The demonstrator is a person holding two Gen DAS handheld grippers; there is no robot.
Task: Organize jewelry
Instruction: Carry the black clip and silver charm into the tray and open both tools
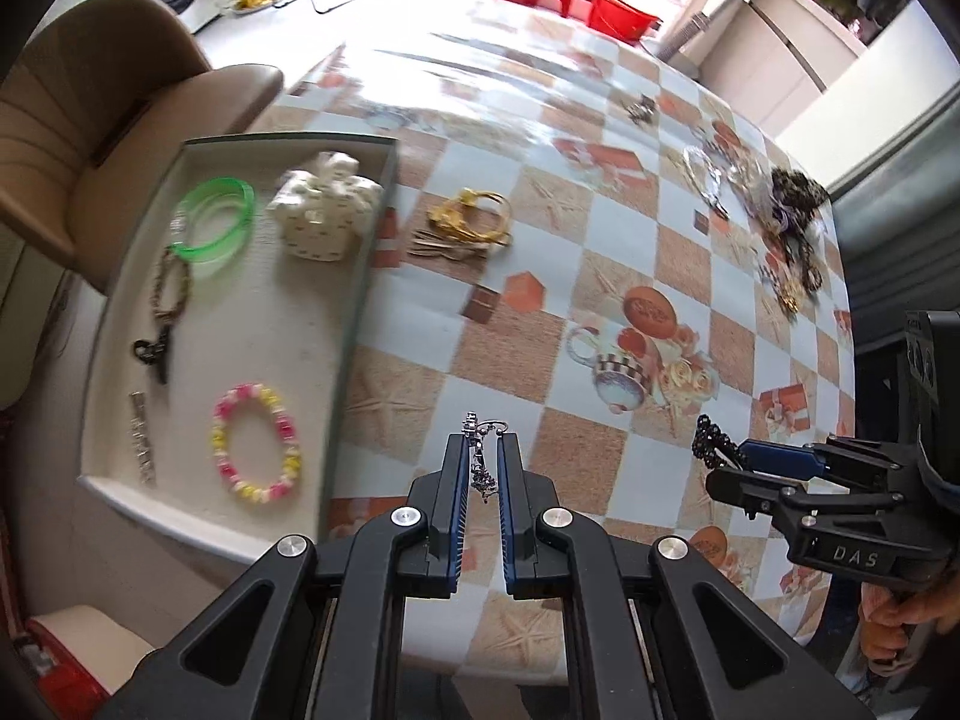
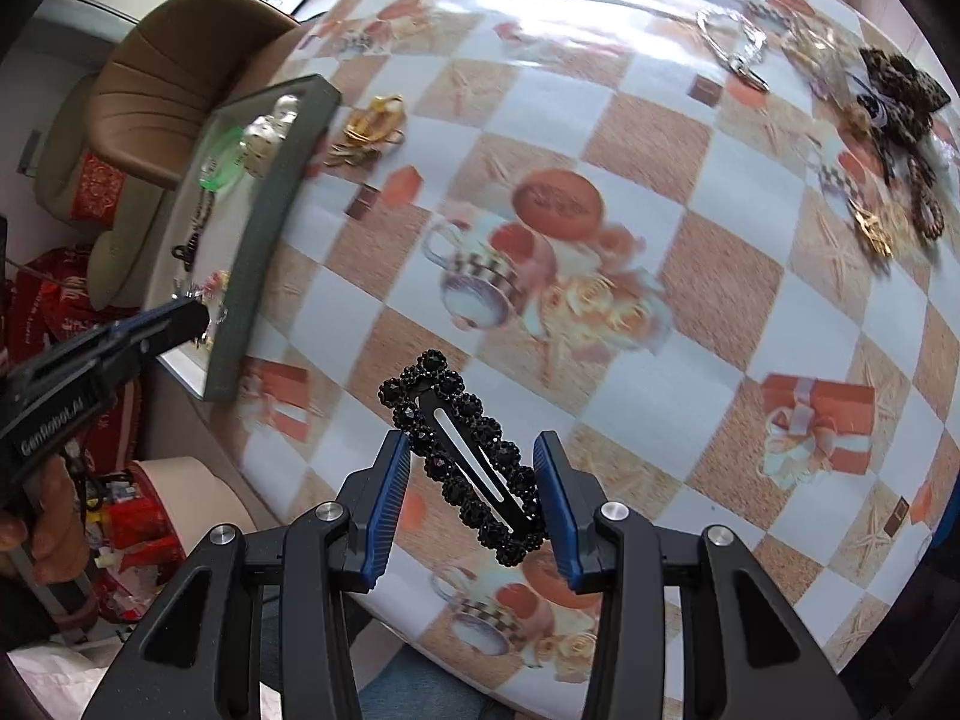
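Note:
My left gripper is shut on a small silver dangling earring, held above the checked tablecloth beside the tray. The dark-rimmed tray holds green bangles, a white pouch, a brown bracelet, a pink and yellow bead bracelet and a silver clip. My right gripper is shut on a black beaded hair clip, which lies slantwise between the pads, clear of the table. The same gripper shows at the right of the left wrist view, and the left gripper appears by the tray.
Gold jewelry lies just right of the tray. A tangled heap of dark and gold pieces and a silver chain sit near the table's far right edge. A small dark item lies farther back. A beige chair stands behind the tray.

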